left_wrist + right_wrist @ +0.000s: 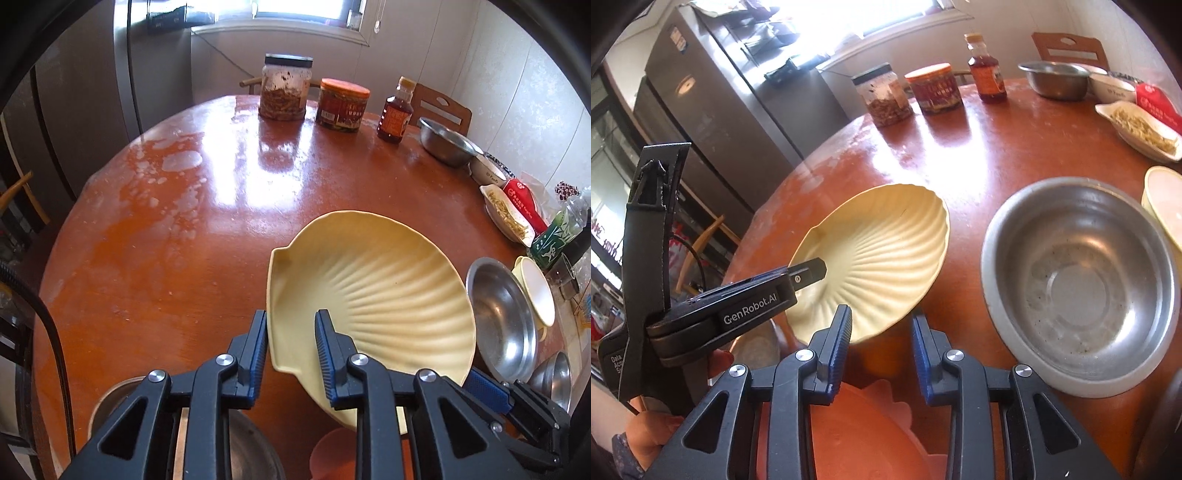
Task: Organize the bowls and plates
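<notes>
Gripped shell-shaped cream plate (373, 291) at its rim with both grippers (291, 354) (881, 343); needed level, matched lifting.

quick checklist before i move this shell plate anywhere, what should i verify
1. Left gripper clamped on the cream shell-shaped plate: ok, one finger inside the rim, one outside.
2. Right gripper holding the plate's near rim: cannot tell, the rim sits between its fingers but contact is unclear.
3. Plate level: not ok, it is tilted.
4. Plate empty: ok.
5. Plate apart from the steel bowl: ok, bare table shows between them.
</notes>
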### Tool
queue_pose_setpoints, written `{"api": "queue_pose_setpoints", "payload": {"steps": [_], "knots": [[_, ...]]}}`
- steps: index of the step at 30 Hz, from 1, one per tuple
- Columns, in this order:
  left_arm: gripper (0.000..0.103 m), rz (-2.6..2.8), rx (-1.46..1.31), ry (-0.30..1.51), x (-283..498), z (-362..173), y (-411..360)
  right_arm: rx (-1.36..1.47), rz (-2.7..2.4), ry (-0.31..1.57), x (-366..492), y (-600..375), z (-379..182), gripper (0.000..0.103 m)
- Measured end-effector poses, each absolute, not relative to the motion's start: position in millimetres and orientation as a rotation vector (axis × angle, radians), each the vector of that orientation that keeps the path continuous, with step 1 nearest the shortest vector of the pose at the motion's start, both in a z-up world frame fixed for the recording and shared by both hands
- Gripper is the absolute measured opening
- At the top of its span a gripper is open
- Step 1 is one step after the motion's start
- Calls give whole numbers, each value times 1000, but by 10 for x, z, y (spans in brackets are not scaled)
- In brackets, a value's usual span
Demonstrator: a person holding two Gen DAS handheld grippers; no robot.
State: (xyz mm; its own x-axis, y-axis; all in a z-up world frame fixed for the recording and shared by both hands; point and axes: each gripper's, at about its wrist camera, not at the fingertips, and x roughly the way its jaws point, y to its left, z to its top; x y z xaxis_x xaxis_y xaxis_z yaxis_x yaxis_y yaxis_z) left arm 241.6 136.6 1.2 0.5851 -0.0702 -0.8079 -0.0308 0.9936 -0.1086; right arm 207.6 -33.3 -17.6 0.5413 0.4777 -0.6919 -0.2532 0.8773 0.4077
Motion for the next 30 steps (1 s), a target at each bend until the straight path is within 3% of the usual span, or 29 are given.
{"api": "queue_pose_setpoints", "payload": {"steps": [12, 30], "knots": [[26, 23, -102, 838, 1885, 396, 1320, 228, 498, 798, 1733, -336, 169, 33], [26, 71, -63, 804, 1148, 410, 1032, 181, 551, 771, 1127, -554, 202, 34]]}}
